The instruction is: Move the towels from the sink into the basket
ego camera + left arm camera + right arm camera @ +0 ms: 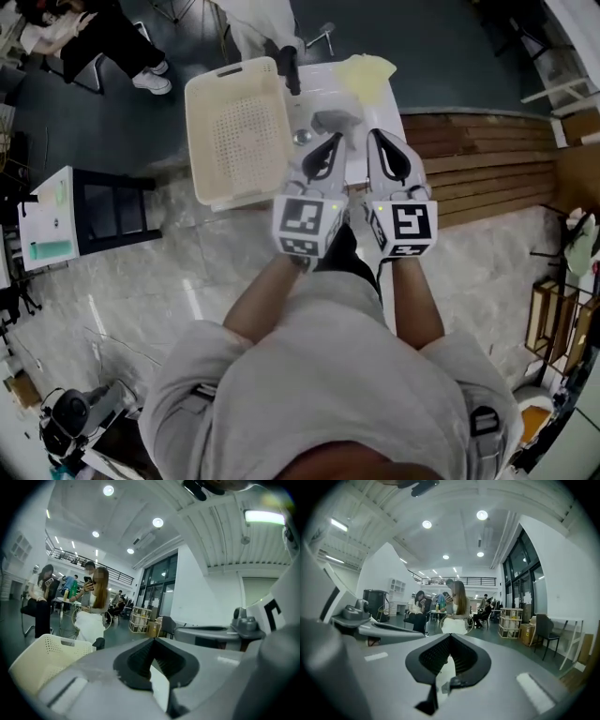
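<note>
1. Towels, head view: grey towel (334,120) is lying in the sink (317,86), just ahead of both grippers' tips. Yellow towel (367,73) is sitting further ahead, at the sink's far rim. Basket (202,141) is standing just left of the left gripper (328,142). Right gripper (380,141) is riding just beside the left one. Both are pointing at the sink, clenched and carrying nothing.
2. Left gripper view: left gripper (153,641) is keeping its jaws pressed together, with nothing between them. Basket (42,658) is showing low to its left, and the right gripper (276,613) is crowding in close on its right.
3. Right gripper view: right gripper (451,637) is also running jaws together, nothing gripped. Left gripper (356,616) is sitting close on its left. People (458,605) are sitting well ahead of the tips.
</note>
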The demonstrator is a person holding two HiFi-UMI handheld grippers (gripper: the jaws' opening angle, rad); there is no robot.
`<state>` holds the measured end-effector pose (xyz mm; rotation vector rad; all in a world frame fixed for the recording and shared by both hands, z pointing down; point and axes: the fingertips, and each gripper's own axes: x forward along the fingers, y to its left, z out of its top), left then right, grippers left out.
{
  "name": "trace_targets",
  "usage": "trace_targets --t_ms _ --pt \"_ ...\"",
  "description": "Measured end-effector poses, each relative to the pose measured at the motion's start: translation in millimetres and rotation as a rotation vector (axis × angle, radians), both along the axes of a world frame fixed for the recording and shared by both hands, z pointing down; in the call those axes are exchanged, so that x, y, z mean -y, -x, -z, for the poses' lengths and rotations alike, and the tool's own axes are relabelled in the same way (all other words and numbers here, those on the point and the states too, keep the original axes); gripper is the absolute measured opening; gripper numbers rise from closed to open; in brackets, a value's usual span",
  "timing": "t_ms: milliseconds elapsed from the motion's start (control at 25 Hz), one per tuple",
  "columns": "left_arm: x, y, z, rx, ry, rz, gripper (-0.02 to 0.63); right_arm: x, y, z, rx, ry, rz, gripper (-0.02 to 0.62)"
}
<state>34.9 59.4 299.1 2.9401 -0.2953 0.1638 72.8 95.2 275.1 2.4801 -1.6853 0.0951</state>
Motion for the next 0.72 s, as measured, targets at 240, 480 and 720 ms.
trace_targets --t_ms 240,480,720 --pt "18 -71 -35 0.076 0.048 0.069 0.02 18 -78 -37 0.063 0.065 0.051 0.006" --pt "23 -111 -76 0.147 0.104 0.083 0.02 23 -119 -81 0.123 0.14 0.062 0.006" --pt "33 -137 -106 0.206 0.132 0.084 0.02 36 -146 -112 0.165 0.205 0.078 0.006"
